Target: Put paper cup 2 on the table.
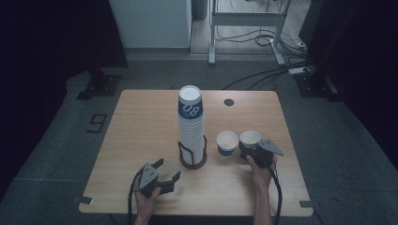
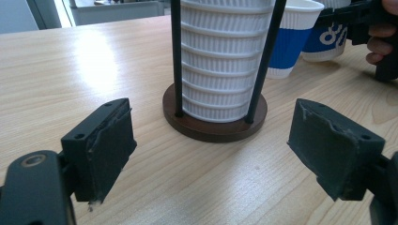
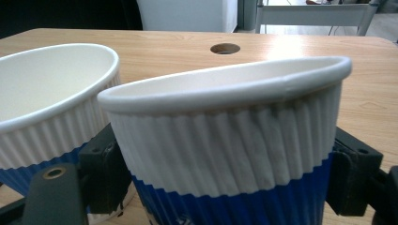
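Wooden table (image 1: 141, 140): your work sits toward its near edge. Tall stack of ribbed paper cups (image 1: 191, 124) stands in a black wire holder (image 1: 192, 157) on a round base, near the middle. 2 single paper cups right of it: 1 free-standing cup (image 1: 227, 142), and just beside it the held cup (image 3: 225, 154), its rim squashed oval. Your right gripper (image 1: 256, 152) clamps that cup's sides. Your left gripper (image 2: 211, 154) rests near the front edge, jaws wide apart, nothing between, facing the holder.
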`<action>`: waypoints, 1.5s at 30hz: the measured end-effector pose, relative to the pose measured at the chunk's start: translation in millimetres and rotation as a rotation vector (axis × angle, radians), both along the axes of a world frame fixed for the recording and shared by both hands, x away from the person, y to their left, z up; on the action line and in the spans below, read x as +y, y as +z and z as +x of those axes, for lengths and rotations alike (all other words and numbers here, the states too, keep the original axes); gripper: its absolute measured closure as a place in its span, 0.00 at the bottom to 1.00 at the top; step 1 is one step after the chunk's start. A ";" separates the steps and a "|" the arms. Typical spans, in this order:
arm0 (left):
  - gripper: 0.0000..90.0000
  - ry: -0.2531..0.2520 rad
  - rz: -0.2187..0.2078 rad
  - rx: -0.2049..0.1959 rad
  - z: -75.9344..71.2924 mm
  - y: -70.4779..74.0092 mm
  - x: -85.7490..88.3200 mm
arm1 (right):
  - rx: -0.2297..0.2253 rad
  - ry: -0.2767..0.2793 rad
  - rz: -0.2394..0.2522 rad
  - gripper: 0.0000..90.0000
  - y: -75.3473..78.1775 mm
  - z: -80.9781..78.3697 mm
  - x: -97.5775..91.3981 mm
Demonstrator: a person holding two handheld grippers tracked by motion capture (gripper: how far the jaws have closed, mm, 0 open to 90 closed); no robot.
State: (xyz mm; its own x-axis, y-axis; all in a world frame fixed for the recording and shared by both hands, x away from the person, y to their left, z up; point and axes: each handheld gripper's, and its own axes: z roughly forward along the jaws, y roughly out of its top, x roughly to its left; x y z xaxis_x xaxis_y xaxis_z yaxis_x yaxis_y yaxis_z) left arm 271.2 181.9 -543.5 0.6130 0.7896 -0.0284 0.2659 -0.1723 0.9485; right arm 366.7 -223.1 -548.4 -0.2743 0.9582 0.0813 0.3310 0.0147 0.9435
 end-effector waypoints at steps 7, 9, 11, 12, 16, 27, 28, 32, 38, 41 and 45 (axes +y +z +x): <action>0.16 0.013 -0.008 -0.005 -0.9 -0.1 2.7 | 0.034 -0.017 -0.031 0.20 -0.8 -5.9 -3.0; 0.16 0.014 -0.008 -0.006 -1.1 -0.1 2.3 | 0.052 -0.022 -0.038 0.17 -0.8 -6.5 -3.6; 0.16 0.015 -0.010 -0.008 -1.4 -0.2 2.4 | 0.078 -0.046 -0.049 0.15 -0.9 -6.5 -4.0; 0.16 0.014 -0.012 -0.009 -1.4 -0.3 2.6 | 0.101 -0.042 -0.052 0.16 -1.0 -6.4 -4.2; 0.16 0.024 -0.012 -0.009 -1.6 -0.3 2.6 | 0.132 -0.056 -0.055 0.15 -1.1 -10.6 -5.0; 0.16 0.041 -0.002 -0.029 -4.0 -0.4 1.4 | 0.147 -0.080 -0.025 0.15 -1.7 -29.4 -7.3; 0.16 0.044 -0.001 -0.031 -4.2 -0.5 1.4 | 0.144 -0.075 -0.024 0.14 -1.2 -32.0 -7.0; 0.16 0.034 -0.013 -0.019 -4.2 -0.5 2.2 | 0.128 -0.091 -0.035 0.14 3.5 -44.4 -1.5; 0.16 0.039 -0.033 -0.003 -3.7 -0.5 5.1 | 0.102 -0.109 -0.031 0.15 6.4 -64.1 3.2; 0.16 0.047 -0.022 -0.009 -4.3 -0.4 3.5 | 0.076 -0.117 -0.024 0.15 6.7 -76.4 7.0; 0.16 0.058 -0.002 -0.010 -5.0 -0.1 1.6 | 0.016 -0.093 -0.007 0.15 9.9 -90.1 15.1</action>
State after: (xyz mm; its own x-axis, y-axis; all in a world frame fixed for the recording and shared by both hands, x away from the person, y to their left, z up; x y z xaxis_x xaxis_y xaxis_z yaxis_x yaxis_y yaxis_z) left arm 266.2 183.5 -543.7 0.5668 0.8235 -0.0240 0.2655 -0.1550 0.9515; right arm 276.6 -208.0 -538.5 -0.1830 0.9800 0.0785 0.3460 -0.0105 0.9382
